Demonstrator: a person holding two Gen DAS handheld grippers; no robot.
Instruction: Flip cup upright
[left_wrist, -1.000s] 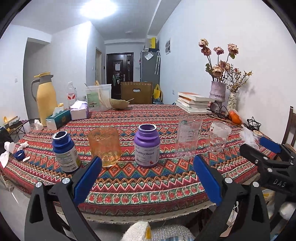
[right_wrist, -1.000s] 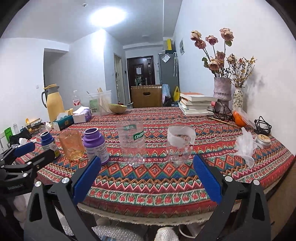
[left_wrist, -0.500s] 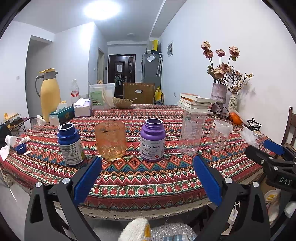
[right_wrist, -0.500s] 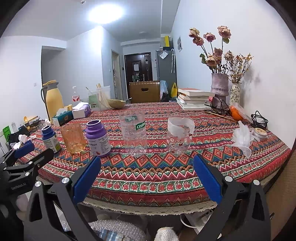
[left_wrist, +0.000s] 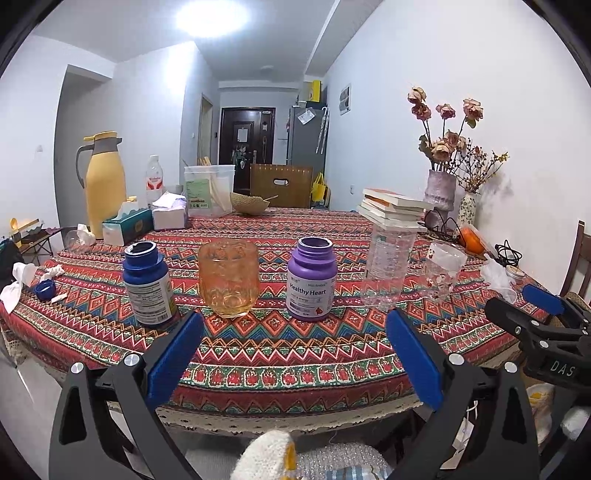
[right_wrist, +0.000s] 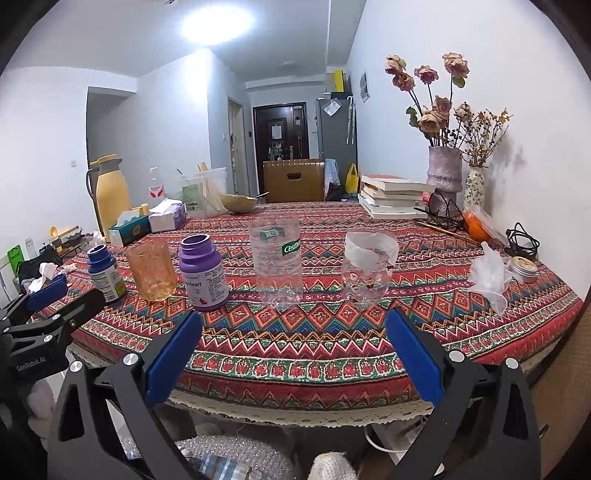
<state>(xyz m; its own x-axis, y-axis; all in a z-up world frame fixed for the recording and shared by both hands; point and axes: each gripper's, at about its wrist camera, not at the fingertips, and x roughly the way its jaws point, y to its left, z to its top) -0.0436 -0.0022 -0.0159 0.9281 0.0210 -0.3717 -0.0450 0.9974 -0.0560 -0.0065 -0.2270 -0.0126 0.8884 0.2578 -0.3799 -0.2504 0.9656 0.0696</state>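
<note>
An orange glass cup (left_wrist: 228, 277) stands on the patterned tablecloth (left_wrist: 295, 343) between a blue bottle (left_wrist: 147, 285) and a purple bottle (left_wrist: 311, 278). The cup also shows in the right wrist view (right_wrist: 151, 270). A clear cut bottle (right_wrist: 276, 266) and a clear cup with red marks (right_wrist: 367, 270) stand to the right. My left gripper (left_wrist: 295, 358) is open and empty, off the table's front edge. My right gripper (right_wrist: 295, 358) is open and empty, in front of the clear containers.
A yellow jug (left_wrist: 101, 181), tissue boxes (left_wrist: 127, 225), a plastic tub (left_wrist: 208, 190) and a bowl (left_wrist: 249, 203) stand at the back left. Books (right_wrist: 393, 197), a vase of dried flowers (right_wrist: 443, 173), an orange (right_wrist: 476, 225) and a crumpled bag (right_wrist: 487, 277) sit right.
Both grippers have drawn back and down from the table, so its front edge now sits higher in both views. The objects on the table have not moved.
</note>
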